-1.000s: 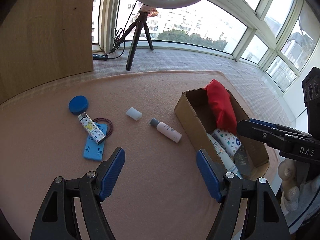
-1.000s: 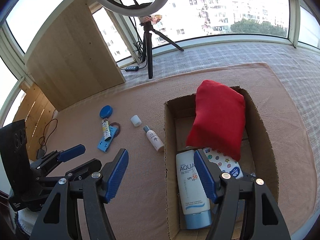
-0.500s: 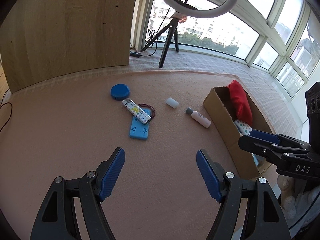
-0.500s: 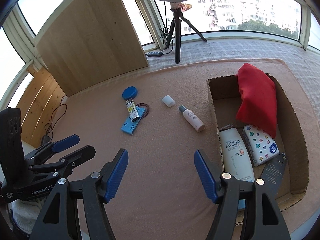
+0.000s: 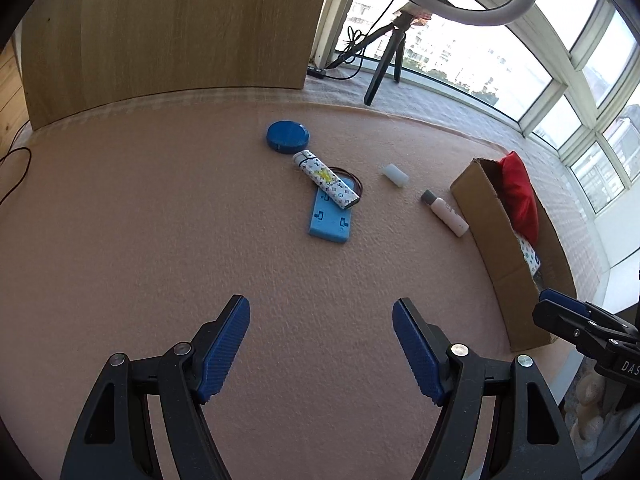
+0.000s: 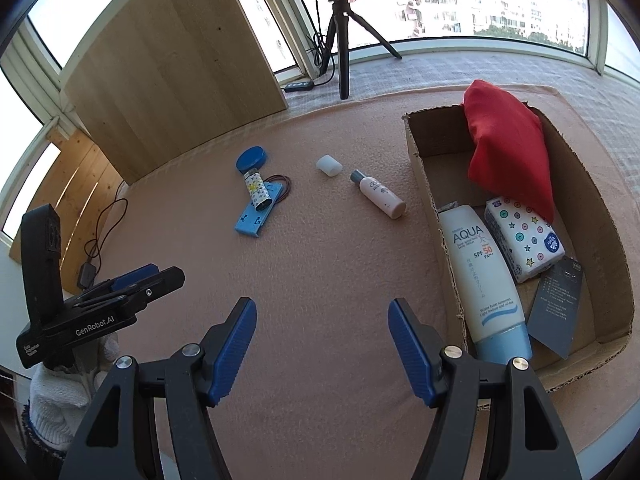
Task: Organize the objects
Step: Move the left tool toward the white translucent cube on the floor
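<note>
The left gripper [image 5: 321,342] and the right gripper [image 6: 322,344] both hang over the pink mat [image 6: 320,264] with their blue fingers [image 6: 236,346] spread wide and nothing in them. The cardboard box [image 6: 428,184] sits on the right. Inside it are a red pouch [image 6: 508,152], a sunscreen tube [image 6: 482,272], a dotted tissue pack [image 6: 524,236] and a dark card [image 6: 558,300]. Out on the mat lie a small pink bottle [image 6: 380,194], a white cap [image 6: 329,165], a blue lid [image 6: 251,159], a patterned tube [image 6: 258,191] on a blue block [image 6: 254,220], and a hair tie [image 6: 282,192].

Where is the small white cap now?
In the right wrist view the white cap lies on the mat, apart from the rest, between the patterned tube and the small bottle.
</note>
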A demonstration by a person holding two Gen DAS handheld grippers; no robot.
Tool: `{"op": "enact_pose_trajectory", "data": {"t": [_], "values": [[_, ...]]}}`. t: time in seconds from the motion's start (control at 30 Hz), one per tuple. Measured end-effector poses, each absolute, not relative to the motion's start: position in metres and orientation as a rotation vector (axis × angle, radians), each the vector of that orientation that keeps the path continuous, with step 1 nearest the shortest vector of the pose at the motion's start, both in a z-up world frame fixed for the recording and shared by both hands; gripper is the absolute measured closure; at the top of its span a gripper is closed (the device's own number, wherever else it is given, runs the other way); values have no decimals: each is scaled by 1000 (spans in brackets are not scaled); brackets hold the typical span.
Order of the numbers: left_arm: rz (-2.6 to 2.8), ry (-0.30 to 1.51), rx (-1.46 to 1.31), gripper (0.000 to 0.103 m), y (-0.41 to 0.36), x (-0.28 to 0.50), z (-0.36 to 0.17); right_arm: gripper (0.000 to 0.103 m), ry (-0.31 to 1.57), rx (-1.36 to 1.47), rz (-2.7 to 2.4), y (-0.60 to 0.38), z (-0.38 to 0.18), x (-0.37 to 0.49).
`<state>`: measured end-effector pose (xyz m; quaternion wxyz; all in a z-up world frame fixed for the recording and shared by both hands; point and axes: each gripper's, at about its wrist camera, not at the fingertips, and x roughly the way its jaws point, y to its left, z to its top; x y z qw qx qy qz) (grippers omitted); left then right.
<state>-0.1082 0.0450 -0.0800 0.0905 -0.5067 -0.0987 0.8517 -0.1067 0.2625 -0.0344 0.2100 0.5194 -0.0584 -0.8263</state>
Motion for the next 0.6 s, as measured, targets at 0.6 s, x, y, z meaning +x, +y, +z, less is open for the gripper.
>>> {"op": "enact_pose_trajectory", "data": {"t": [0.6], "values": [[2616,-191,-1463,26,77,-137,-68,38,-136,1386,-2359,271,-24,-111]]}}
